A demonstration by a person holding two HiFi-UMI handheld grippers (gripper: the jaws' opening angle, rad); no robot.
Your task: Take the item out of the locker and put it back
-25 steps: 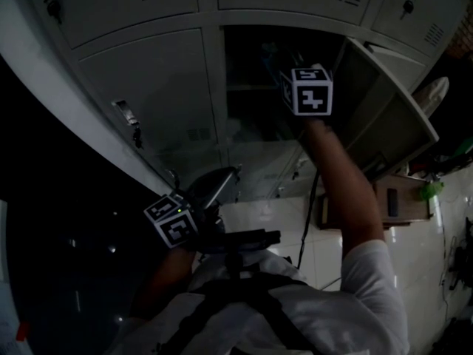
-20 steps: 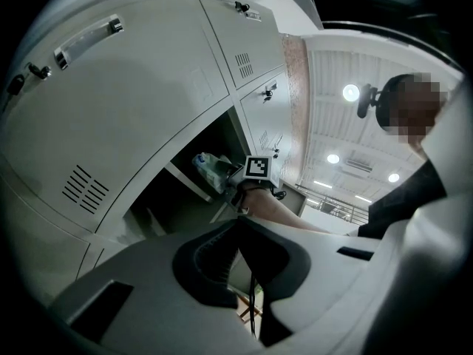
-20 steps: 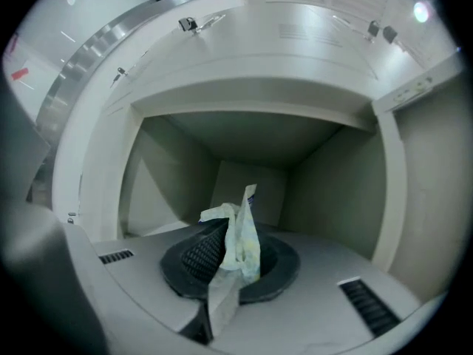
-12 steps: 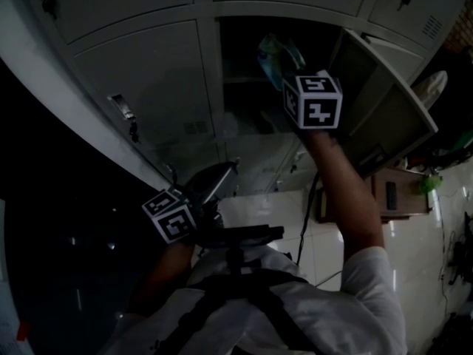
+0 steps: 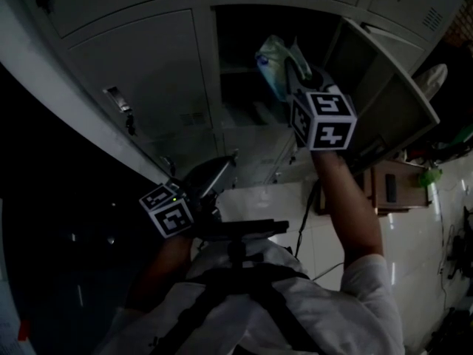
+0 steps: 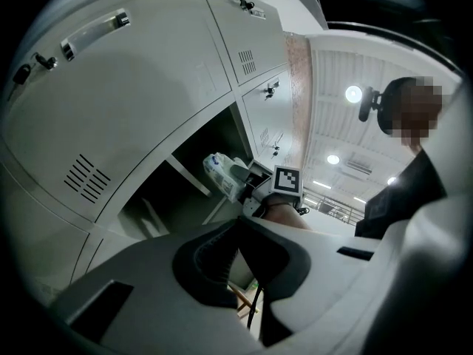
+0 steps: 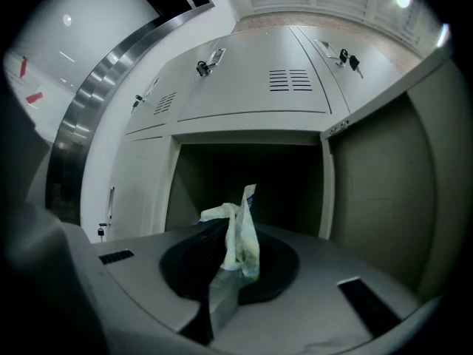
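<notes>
Item 1: right gripper [image 7: 228, 276], clenched on a crumpled plastic packet [image 7: 241, 237]. I read the pinch at the packet's lower end, with the rest standing up above the jaws.
Item 2: the packet is held in the air before the mouth of the open locker compartment [image 5: 240, 46], at 11 o'clock from the marker cube [image 5: 323, 119].
Item 3: locker door [image 5: 384, 98], swung open at 3 o'clock of the compartment.
Item 4: left gripper [image 6: 240, 224], jaws together and empty, at 7 o'clock of the right one.
</notes>
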